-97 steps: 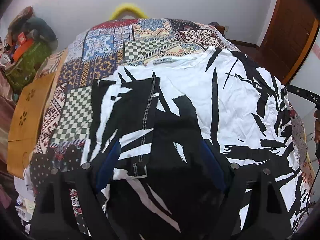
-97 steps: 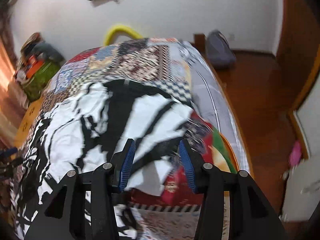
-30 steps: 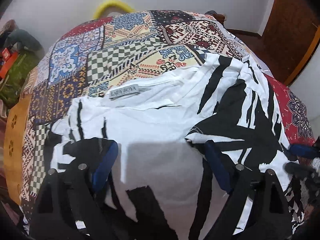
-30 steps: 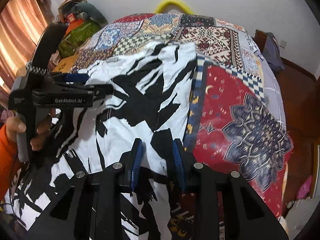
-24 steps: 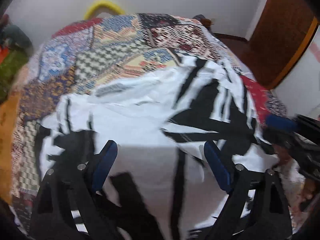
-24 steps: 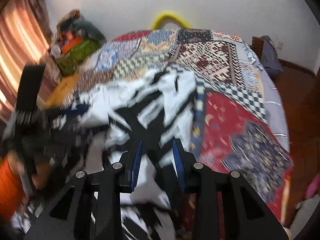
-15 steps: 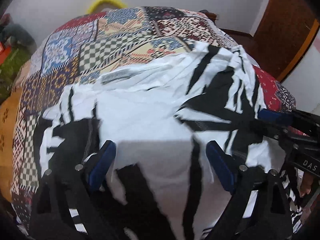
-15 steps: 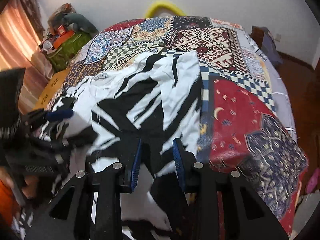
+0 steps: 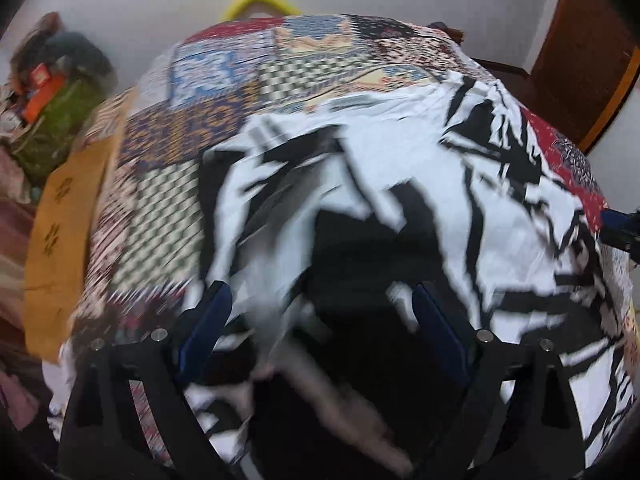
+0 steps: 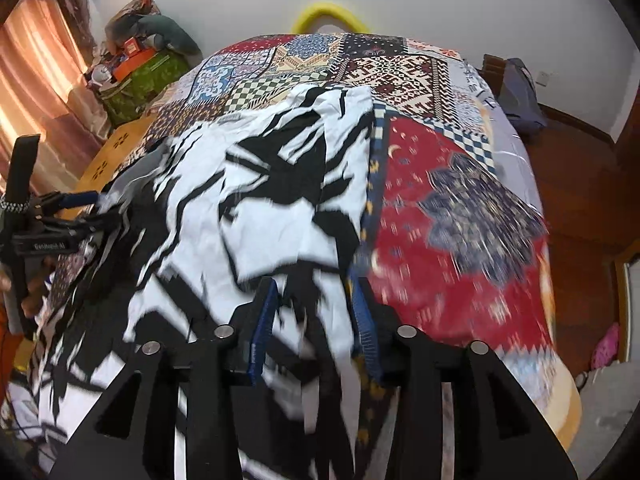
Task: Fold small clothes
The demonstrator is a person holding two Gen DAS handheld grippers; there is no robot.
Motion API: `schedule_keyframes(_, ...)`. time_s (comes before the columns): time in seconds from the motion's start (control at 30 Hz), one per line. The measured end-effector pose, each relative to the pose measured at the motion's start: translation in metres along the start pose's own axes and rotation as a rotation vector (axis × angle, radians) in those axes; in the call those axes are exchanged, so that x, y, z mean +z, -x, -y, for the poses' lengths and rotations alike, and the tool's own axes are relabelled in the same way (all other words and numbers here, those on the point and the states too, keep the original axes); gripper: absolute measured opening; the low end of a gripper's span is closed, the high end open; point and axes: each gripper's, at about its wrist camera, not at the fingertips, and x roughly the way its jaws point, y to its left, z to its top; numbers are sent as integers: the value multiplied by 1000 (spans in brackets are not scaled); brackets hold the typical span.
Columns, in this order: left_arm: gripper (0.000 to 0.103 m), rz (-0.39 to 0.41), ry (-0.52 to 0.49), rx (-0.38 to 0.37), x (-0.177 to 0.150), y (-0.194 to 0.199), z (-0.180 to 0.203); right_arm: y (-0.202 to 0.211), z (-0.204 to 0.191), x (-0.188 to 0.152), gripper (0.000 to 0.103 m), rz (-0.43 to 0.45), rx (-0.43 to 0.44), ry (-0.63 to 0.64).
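Observation:
A white garment with black brush-stroke print (image 9: 420,184) lies spread on a patchwork bedspread (image 9: 248,92); it also shows in the right wrist view (image 10: 248,208). My left gripper (image 9: 320,320) is open, its blue pads wide apart over the garment's near left part, which is blurred. My right gripper (image 10: 316,320) has its jaws narrowly apart with the garment's right edge between them; whether it grips is unclear. The left gripper shows at the far left of the right wrist view (image 10: 72,208).
The bed's right side shows a red patterned quilt patch (image 10: 448,216). A green bag with clutter (image 10: 140,72) and an orange stool (image 9: 60,240) stand left of the bed. A wooden door (image 9: 588,48) and wooden floor (image 10: 580,184) lie to the right.
The left gripper has pulled back toward the garment's near left part, where cloth is blurred with motion. The right gripper's jaws have parted a little more and stay at the right edge.

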Motion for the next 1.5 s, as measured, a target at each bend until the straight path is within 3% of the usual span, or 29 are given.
schedule_keyframes(0.17, 93, -13, 93, 37, -45, 28, -47, 22, -4, -25, 45, 3, -21, -8)
schedule_keyframes(0.27, 93, -37, 126, 72, -73, 34, -67, 23, -2, -44, 53, -15, -26, -24)
schedule_keyframes(0.5, 93, -138, 171, 53, -140, 30, -94, -6, 10, -98, 53, -159, -79, -52)
schedule_keyframes(0.57, 92, -170, 177, 42, -156, 26, -94, -5, 15, -108, 54, -132, -60, -80)
schedule_keyframes(0.6, 90, -167, 183, 32, -162, 26, -92, -4, 18, -111, 54, -128, -49, -102)
schedule_keyframes(0.7, 67, -140, 199, -22, -171, 32, -88, -4, 20, -112, 49, -133, -34, -129)
schedule_keyframes(0.77, 28, -147, 214, -92, -170, 35, -83, -4, 14, -111, 26, -143, -1, -119)
schedule_keyframes(0.8, 18, -150, 214, -96, -169, 36, -80, -3, 11, -111, 14, -150, 12, -112)
schedule_keyframes(0.83, 10, -149, 202, -76, -166, 39, -76, -2, 6, -111, 9, -157, 22, -97)
schedule_keyframes(1.03, 6, -26, 107, -21, -138, 71, -56, 14, -33, -91, 5, -80, 32, 24)
schedule_keyframes(1.27, 6, 133, 136, 13, -63, 94, -76, 32, -42, -28, 5, 76, 54, 31)
schedule_keyframes(1.4, 6, 135, 194, 77, -35, 71, -101, 23, -27, 4, 5, 119, -2, 10)
schedule_keyframes(1.5, 6, 67, 239, 120, -23, 31, -123, 2, -1, 16, 5, 100, -63, -36)
